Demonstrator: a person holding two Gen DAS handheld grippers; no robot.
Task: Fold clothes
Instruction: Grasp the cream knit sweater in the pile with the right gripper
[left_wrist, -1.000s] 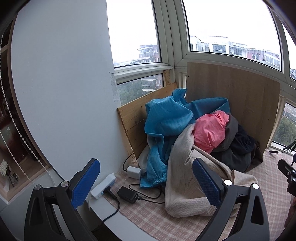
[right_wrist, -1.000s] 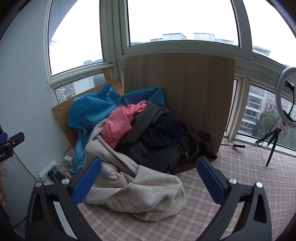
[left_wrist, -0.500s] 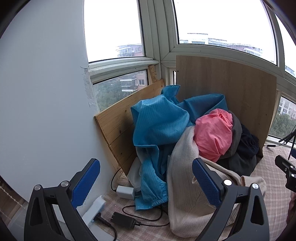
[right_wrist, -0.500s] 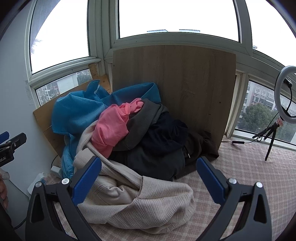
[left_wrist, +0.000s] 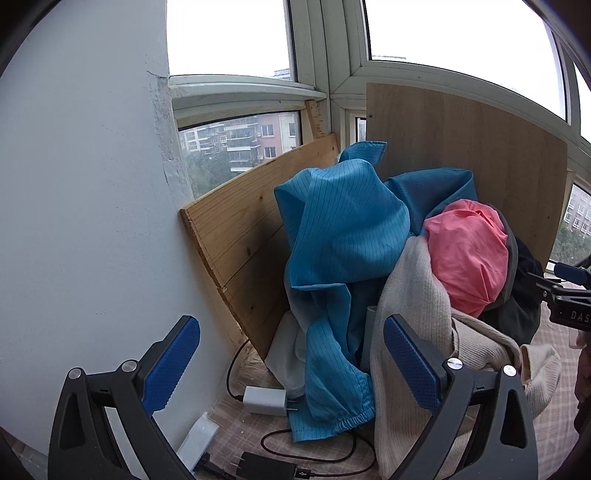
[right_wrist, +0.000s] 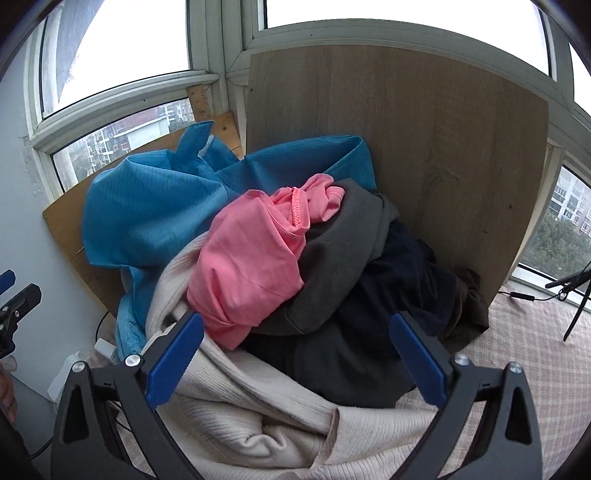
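Your clothes pile (right_wrist: 280, 266) sits heaped in the window corner, leaning on two wood boards: a tall board (right_wrist: 424, 147) behind it and a pine board (left_wrist: 243, 229) at its left. On a pink checked cloth (right_wrist: 535, 350) the pile spreads toward you. The blue jacket (left_wrist: 343, 236) is the biggest piece; it drapes over the back and left of the heap, and one sleeve hangs down to the surface. The cream sweater (right_wrist: 258, 406) lies across the front, under the other pieces, its ribbed folds reaching nearest to you. Dark garments (right_wrist: 369, 295), grey and near black, fill the right side against the tall board. The pink shirt (right_wrist: 247, 262) is bunched on top, between the jacket and the grey piece. Your left gripper (left_wrist: 291, 365) has its jaws wide apart with nothing between them, aimed at the jacket sleeve and the sweater's left edge. Your right gripper (right_wrist: 297, 362) is likewise spread and holds nothing, hovering over the sweater just below the pink shirt. A white charger (left_wrist: 264, 400) lies beside the sleeve's cuff, a black cable (left_wrist: 306, 443) looping near it.
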